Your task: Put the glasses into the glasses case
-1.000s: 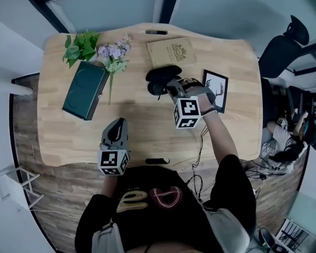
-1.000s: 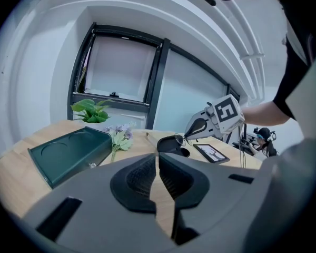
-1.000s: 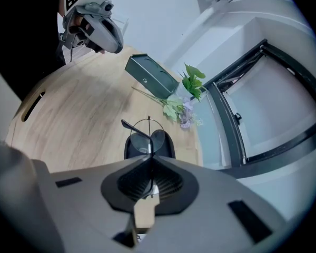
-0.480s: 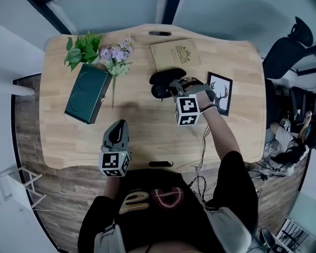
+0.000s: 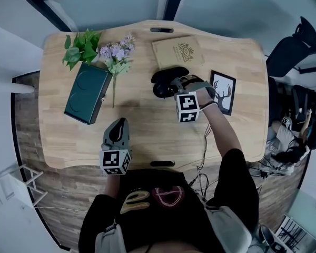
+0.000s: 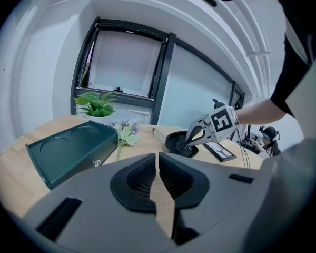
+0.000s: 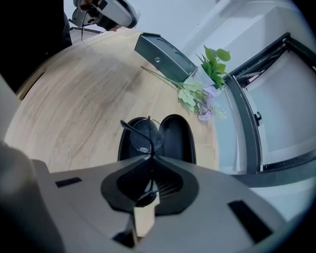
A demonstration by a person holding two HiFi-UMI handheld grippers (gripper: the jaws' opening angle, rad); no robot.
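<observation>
Right gripper view looks straight down the jaws of the right gripper (image 7: 150, 159), which are clenched on the thin wire frame of the glasses (image 7: 146, 135). One round lens stands just past the jaw tips and a dark temple arm juts off to the left. A second rounded shape sits back between the pads, so the grip seems to be at or near the bridge, though I can't be sure. I judge the glasses light, springy and easily bent, with lenses that smudge and scratch, so a gentle pinch on the metal near the bridge looks the right hold, never on the glass. Their long axis appears to run roughly along the gripper's own line, one lens leading. That broadly matches the length of the open glasses case (image 7: 178, 136), whose two dark oval halves lie side by side on the tabletop (image 7: 79, 104). The glasses hang over the left half as seen here; whether they touch it I can't tell. Beyond the case lie a sprig of purple flowers (image 7: 200, 101) and a green box (image 7: 166, 57). Well apart, the left gripper (image 6: 158, 175) hovers near the person with its jaws closed on nothing. A tan book (image 5: 178, 50) and a framed deer picture (image 5: 222, 91) lie close by the case.
</observation>
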